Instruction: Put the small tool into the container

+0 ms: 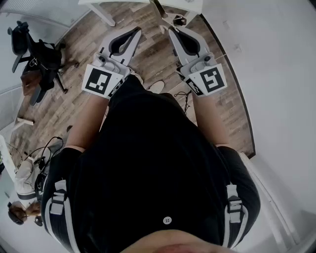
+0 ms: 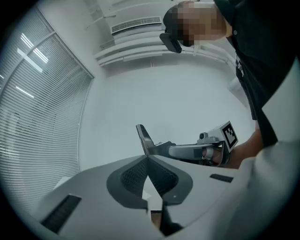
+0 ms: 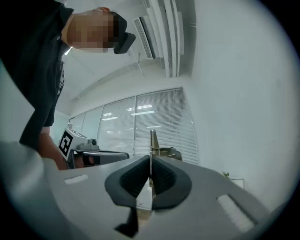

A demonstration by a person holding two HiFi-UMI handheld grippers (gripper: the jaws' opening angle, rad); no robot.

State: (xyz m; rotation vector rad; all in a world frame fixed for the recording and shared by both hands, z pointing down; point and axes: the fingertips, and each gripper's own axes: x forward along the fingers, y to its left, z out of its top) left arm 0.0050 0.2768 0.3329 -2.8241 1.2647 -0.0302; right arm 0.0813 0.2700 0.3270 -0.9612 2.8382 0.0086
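Observation:
No small tool and no container shows in any view. In the head view my left gripper (image 1: 135, 31) and right gripper (image 1: 172, 30) are held side by side in front of a black shirt, high above a wooden floor (image 1: 89, 94). Both point forward, roughly level. The left gripper (image 2: 148, 157) has its dark pads (image 2: 133, 176) meeting at the tips with nothing between them. In its own view the right gripper (image 3: 150, 158) is shut as well and holds nothing. Each gripper view shows the other gripper beside it: the right gripper (image 2: 187, 151) and the left gripper (image 3: 96, 156).
A black device on a tripod (image 1: 37, 59) stands on the floor at the left, with cables (image 1: 42, 153) below it. White table legs (image 1: 101, 12) are ahead, a white wall (image 1: 276, 74) runs along the right. Window blinds (image 2: 37, 117) fill one side of the room.

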